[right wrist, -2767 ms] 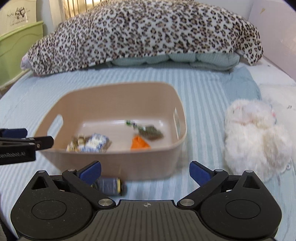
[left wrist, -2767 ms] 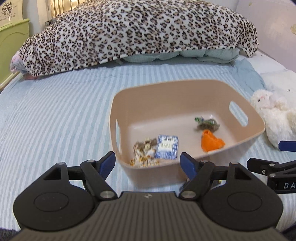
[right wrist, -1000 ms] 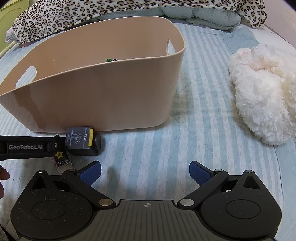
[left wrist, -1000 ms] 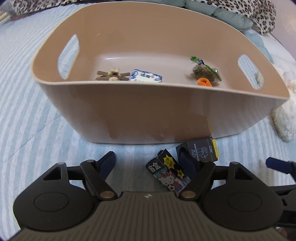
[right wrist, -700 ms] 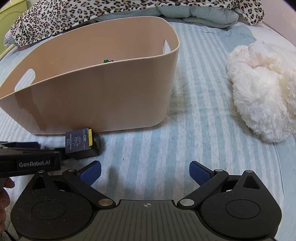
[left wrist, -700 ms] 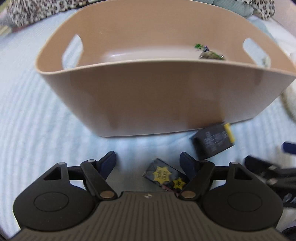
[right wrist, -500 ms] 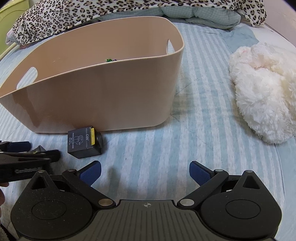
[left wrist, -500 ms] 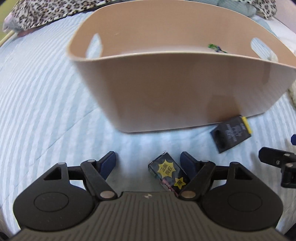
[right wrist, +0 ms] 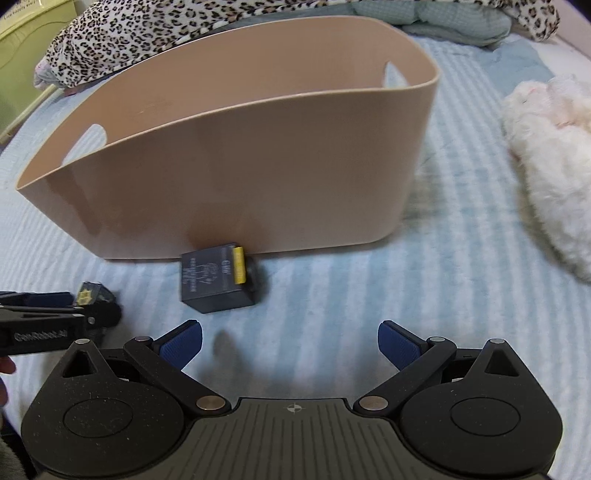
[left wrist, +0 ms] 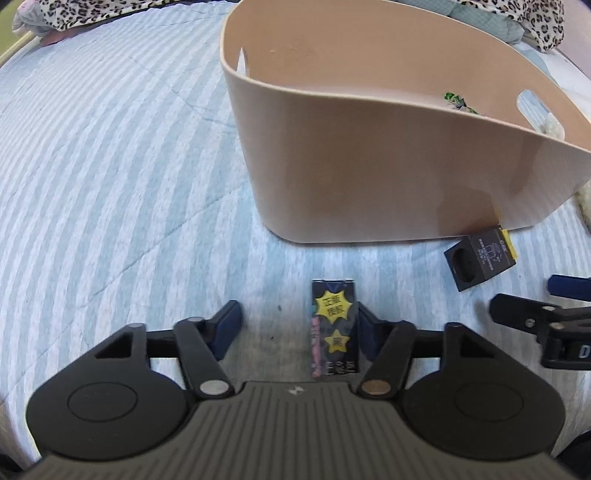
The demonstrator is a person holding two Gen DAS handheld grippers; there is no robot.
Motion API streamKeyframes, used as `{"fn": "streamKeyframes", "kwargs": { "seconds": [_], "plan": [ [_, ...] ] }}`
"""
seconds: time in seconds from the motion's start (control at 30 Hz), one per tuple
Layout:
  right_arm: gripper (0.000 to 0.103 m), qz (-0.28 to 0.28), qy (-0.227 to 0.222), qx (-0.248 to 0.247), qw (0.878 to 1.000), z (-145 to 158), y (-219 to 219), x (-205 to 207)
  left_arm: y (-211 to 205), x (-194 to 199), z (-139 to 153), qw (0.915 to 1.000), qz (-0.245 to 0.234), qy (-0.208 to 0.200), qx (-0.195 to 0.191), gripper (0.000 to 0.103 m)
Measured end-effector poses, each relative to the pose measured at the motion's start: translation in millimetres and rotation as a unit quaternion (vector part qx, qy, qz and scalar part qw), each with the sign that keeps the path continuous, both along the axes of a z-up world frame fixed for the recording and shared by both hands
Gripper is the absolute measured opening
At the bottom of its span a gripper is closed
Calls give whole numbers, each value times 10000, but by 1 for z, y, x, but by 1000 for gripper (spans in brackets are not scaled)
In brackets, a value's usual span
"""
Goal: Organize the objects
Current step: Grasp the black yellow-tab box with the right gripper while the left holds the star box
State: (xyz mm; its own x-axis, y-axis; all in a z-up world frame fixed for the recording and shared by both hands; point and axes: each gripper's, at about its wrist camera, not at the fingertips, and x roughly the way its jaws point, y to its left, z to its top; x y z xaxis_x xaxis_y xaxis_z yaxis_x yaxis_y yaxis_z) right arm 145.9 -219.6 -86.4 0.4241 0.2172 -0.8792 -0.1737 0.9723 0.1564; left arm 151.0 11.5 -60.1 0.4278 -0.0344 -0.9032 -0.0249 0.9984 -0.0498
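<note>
A tan plastic basket (left wrist: 369, 155) stands on the striped bed; it also shows in the right wrist view (right wrist: 258, 177). A small black packet with yellow stars (left wrist: 335, 326) lies on the bedspread between the jaws of my open left gripper (left wrist: 297, 325), close against the right finger. A dark box with a yellow band (right wrist: 216, 277) lies against the basket's near wall, just ahead of my open, empty right gripper (right wrist: 290, 341). The box also shows in the left wrist view (left wrist: 480, 258). A green wrapper (left wrist: 456, 100) peeks over the basket rim.
A white plush toy (right wrist: 550, 162) lies on the bed right of the basket. A leopard-print pillow (right wrist: 147, 33) lies behind the basket. A green cabinet (right wrist: 22, 48) stands at the far left beside the bed.
My left gripper has swung left and lined up on the star packet, which now lies straight between its jaws. My right gripper has moved closer to the dark box.
</note>
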Motion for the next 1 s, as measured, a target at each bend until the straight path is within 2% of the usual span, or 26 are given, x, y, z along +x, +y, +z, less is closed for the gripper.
{"fn": "streamKeyframes", "kwargs": {
  "seconds": [0.17, 0.23, 0.3, 0.43, 0.5, 0.57, 0.6, 0.67, 0.7, 1.0],
  "plan": [
    [103, 70, -15, 109, 9999, -2, 13, 5, -4, 1, 3, 9998, -181, -15, -9, 42],
    [103, 90, -32, 137, 9999, -3, 19, 7, -5, 1, 4, 9996, -263, -37, 15, 39],
    [101, 107, -77, 116, 9998, -5, 27, 10, -7, 0, 4, 9994, -345, -68, 27, 25],
    [95, 176, -160, 50, 9997, -8, 39, 13, -3, 2, 4, 9992, -381, -99, -44, 25],
    [88, 208, -271, -36, 9994, -9, 44, 12, -1, 2, 4, 9992, -369, -113, -104, 25],
    [70, 270, -364, -136, 9989, -8, 49, 9, 4, 2, 7, 9992, -362, -135, -140, 25],
    [66, 278, -406, -171, 9986, -7, 49, 9, 10, -4, 8, 9991, -351, -152, -155, 25],
    [46, 264, -504, -126, 9983, -5, 50, 4, 12, -4, 9, 9992, -329, -171, -171, 25],
    [41, 267, -525, -95, 9982, -4, 51, 3, 12, -5, 10, 9992, -331, -179, -168, 25],
    [41, 392, -636, -152, 9971, 9, 56, -14, 19, -21, 19, 9989, -307, -320, -162, 25]
  ]
}}
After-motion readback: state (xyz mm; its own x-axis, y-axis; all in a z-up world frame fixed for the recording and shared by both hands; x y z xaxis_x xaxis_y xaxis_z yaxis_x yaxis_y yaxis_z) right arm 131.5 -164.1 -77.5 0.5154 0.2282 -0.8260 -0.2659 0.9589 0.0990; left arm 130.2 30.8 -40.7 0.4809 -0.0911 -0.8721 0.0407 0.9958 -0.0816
